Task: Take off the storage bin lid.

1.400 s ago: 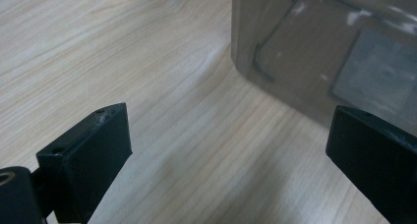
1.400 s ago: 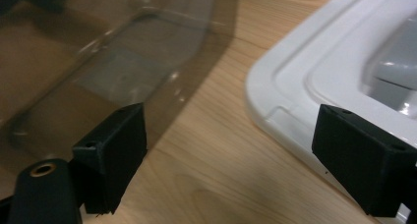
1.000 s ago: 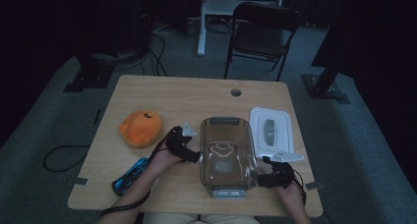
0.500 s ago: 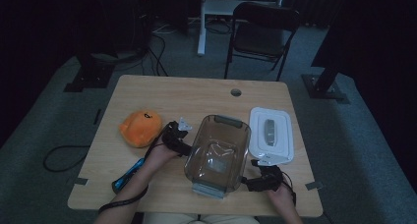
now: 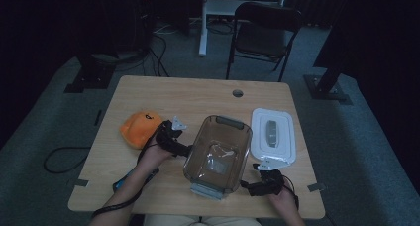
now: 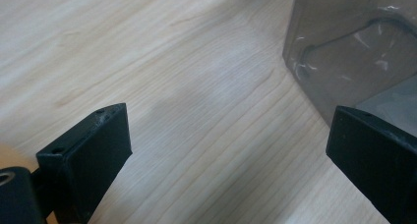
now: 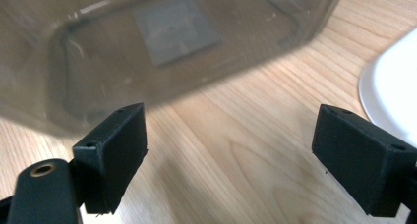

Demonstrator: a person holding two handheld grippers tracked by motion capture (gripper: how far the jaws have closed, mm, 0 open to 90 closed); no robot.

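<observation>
A clear plastic container (image 5: 218, 154) lies askew at the table's middle, its near end toward the left. My left gripper (image 5: 182, 148) is open at the container's left wall. In the left gripper view the jaws (image 6: 236, 160) stand wide apart over bare wood, with the container (image 6: 354, 47) just past the right jaw. My right gripper (image 5: 249, 186) is open by the container's near right corner. Its own view has the open gripper (image 7: 231, 155) low on the table, facing the container's wall (image 7: 167, 42). Nothing sits between either pair of jaws.
A white lid (image 5: 273, 135) lies flat to the right of the container, and its edge (image 7: 393, 91) is seen in the right gripper view. An orange plush (image 5: 140, 128) rests left of my left hand. A blue object (image 5: 123, 185) lies under the left forearm. A folding chair (image 5: 262, 35) stands beyond the table.
The container has turned from square to askew, its near end swinging left. My right gripper has moved left and nearer to the table's front edge. The left gripper has barely shifted.
</observation>
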